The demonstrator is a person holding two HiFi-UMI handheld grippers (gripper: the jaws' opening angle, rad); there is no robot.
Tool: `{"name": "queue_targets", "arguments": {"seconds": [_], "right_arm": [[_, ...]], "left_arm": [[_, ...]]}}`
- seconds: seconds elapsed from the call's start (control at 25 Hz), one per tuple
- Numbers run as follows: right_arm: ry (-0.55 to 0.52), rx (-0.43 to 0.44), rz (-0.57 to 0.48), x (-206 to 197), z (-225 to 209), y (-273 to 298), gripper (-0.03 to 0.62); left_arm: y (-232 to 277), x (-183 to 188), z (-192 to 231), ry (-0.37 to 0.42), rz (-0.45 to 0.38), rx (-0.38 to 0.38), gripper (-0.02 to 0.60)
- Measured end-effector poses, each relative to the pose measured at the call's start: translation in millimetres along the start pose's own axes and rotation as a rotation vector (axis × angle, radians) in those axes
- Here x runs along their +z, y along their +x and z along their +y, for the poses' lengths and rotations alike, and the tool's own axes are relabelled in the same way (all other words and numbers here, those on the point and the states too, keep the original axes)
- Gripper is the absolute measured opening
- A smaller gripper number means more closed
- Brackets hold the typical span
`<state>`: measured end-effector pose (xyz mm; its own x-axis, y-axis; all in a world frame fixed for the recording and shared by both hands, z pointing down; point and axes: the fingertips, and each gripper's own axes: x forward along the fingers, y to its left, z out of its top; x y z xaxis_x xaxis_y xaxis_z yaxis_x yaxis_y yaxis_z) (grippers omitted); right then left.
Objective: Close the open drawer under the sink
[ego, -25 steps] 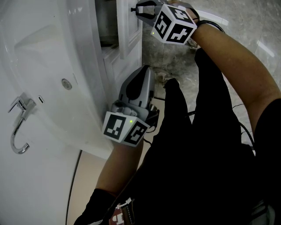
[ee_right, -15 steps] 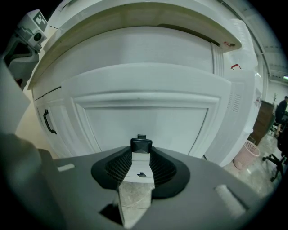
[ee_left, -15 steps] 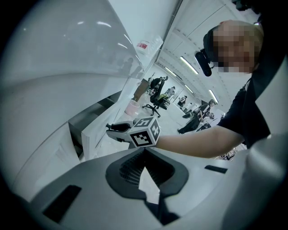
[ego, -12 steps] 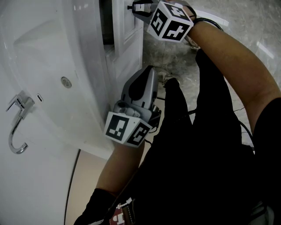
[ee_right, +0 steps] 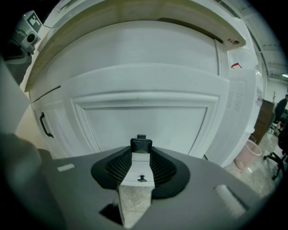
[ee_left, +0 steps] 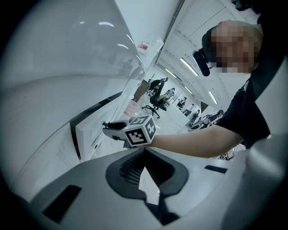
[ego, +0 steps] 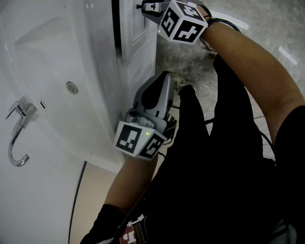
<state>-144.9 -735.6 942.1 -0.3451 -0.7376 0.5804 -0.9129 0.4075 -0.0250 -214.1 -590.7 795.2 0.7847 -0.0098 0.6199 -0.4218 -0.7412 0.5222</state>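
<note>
Well, the right gripper (ego: 148, 6) is up at the front of the drawer (ego: 138, 33) under the sink (ego: 47, 62). Its jaws are drawn in narrow, pinching the small dark knob (ee_right: 141, 144) on the white panel, and a dark gap between panel and cabinet shows the drawer is not quite in. The left gripper (ego: 165, 77) hangs lower, near the sink's rim and in front of the person's dark clothes, its jaws meeting at the tips with nothing between them.
</note>
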Motion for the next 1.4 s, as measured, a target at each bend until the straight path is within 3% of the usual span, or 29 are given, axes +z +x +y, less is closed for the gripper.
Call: {"name": "queue_targets", "arguments": {"seconds": [0.68, 0.96, 1.28, 1.4], "right_arm": [[0.002, 0.011, -0.006, 13, 0, 21, 0.121], [0.054, 0.007, 0.014, 15, -1, 24, 0.121], [-0.031, 0.008, 0.035, 16, 1, 18, 0.126], [0.002, 0.003, 0.053, 11, 1, 3, 0.126]], "left_arm": [[1, -2, 5, -0.022, -0.004, -0.011, 0.000], [-1, -5, 2, -0.031, -0.006, -0.026, 0.000], [-11, 7, 1, -0.008, -0.016, -0.011, 0.000], [-19, 14, -6, -0.005, -0.020, -0.013, 0.000]]}}
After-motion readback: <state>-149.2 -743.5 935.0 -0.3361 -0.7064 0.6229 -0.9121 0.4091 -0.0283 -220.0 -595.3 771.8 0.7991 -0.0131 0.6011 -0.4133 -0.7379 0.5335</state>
